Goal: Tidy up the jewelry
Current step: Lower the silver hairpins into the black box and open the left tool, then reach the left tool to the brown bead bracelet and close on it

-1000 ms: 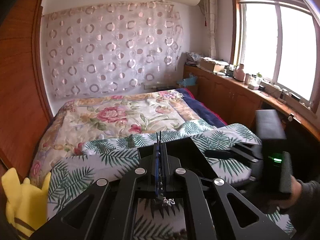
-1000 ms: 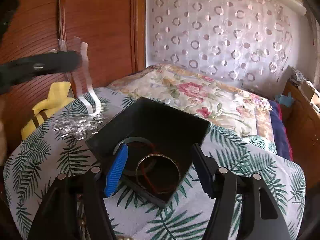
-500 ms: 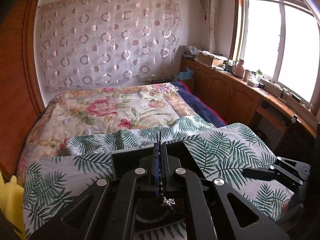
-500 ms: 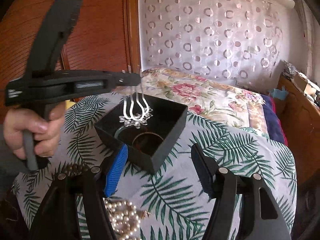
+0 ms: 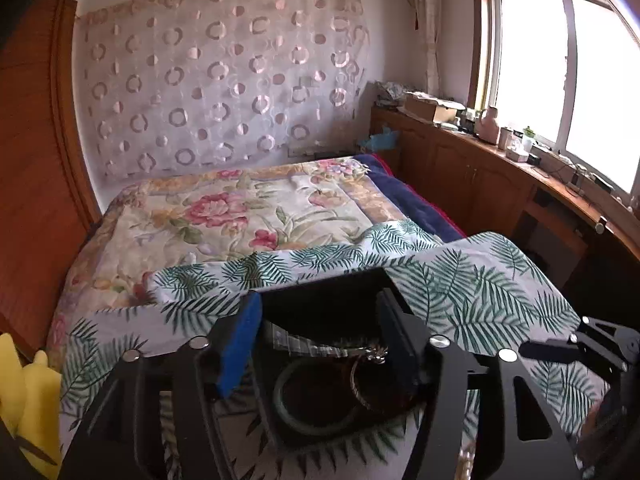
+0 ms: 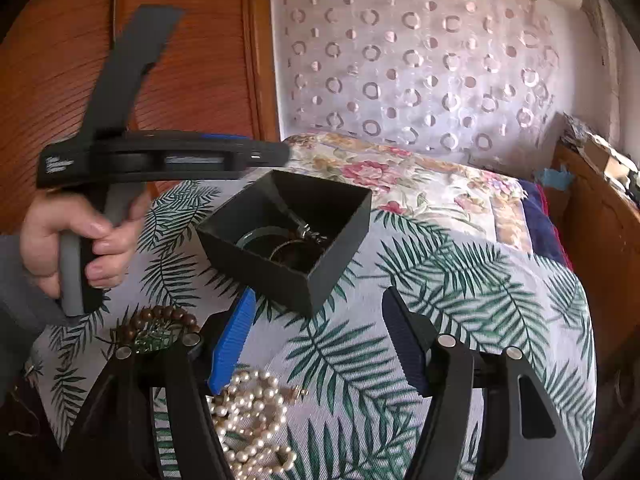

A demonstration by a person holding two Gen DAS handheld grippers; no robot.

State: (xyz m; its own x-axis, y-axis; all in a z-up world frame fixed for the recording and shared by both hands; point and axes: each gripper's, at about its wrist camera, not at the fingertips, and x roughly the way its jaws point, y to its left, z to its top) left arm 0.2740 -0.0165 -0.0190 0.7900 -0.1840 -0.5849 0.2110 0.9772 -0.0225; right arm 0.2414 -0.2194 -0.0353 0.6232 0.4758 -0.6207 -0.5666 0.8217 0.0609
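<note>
A black open box (image 6: 288, 240) sits on the palm-leaf cloth (image 6: 460, 292). Inside lie a green bangle (image 5: 316, 396), a brown bangle (image 5: 372, 384) and a silver hair comb (image 5: 304, 340), which also shows in the right wrist view (image 6: 310, 232). My left gripper (image 5: 320, 336) is open and empty just above the box; it also shows in the right wrist view (image 6: 264, 156). My right gripper (image 6: 316, 344) is open and empty, in front of the box. A pearl necklace (image 6: 252, 420) and a brown bead bracelet (image 6: 156, 324) lie on the cloth near it.
The cloth covers a surface at the foot of a floral-quilted bed (image 5: 240, 216). A wooden wardrobe (image 6: 180, 60) stands at the left, a yellow plush toy (image 5: 24, 400) beside it. A wooden counter (image 5: 500, 172) under the window runs along the right.
My left gripper held the silver hair comb over the box; it has opened and the comb now lies inside the box. The right gripper has drawn back a little.
</note>
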